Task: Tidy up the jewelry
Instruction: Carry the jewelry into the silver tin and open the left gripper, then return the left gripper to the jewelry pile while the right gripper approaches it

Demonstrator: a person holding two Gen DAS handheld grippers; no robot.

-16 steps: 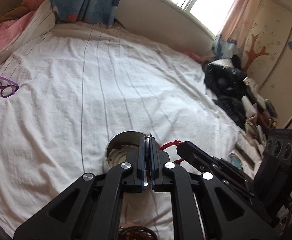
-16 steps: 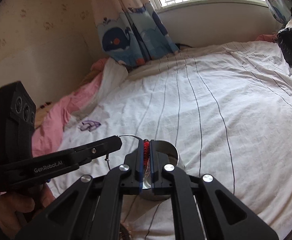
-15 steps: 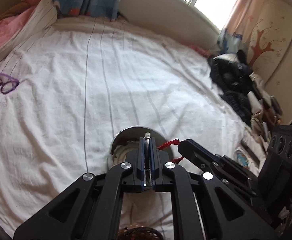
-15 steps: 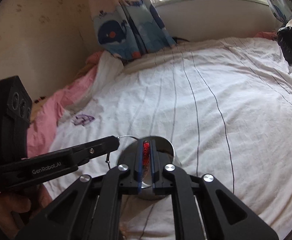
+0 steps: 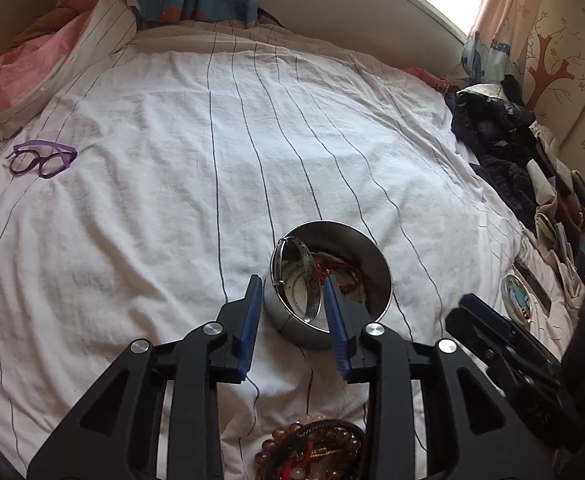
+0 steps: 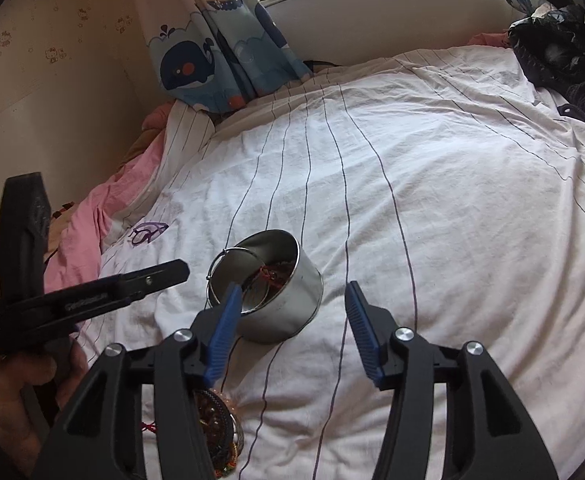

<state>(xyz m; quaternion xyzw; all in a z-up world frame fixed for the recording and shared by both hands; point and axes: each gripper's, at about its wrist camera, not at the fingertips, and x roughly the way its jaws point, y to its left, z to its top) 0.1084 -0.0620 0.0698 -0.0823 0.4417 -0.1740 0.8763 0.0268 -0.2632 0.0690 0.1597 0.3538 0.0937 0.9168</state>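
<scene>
**Now both grippers letting go above the steel bowl**

Left gripper: blue-padded jaws part-way apart and opening, nothing pressed between the pads. Its right pad sits in front of the bowl's near rim in the left wrist view. Right gripper: jaws wider, also opening, empty; its left pad overlaps the bowl's near rim in the right wrist view.

Just ahead of both: round shiny stainless-steel bowl on the white bed sheet with thin dark stripes, tilted slightly on the soft bedding. Inside it, an engraved silver metal bangle stands on edge, leaning against the left inner wall and poking above the rim. Beside it in the bowl lies a red braided cord bracelet, partly hidden.

Handling judgement:
- Bangle: rigid, light, smooth metal, likely slippery. Pinch across the flat band, not the thin edge.
- Cord bracelet: soft, limp, near weightless. Grip any loop; it will dangle and may snag.
- Bowl: light, thin wall, unsteady on bedding. A nudge at the rim could tip it.

Nearer the camera, a pile of brown beaded bracelets with red cord lies on the sheet, not yet in the bowl. Beads hard and round; take a strand across the pads.

Far left on the sheet: purple plastic-framed glasses, well apart from everything else.
</scene>
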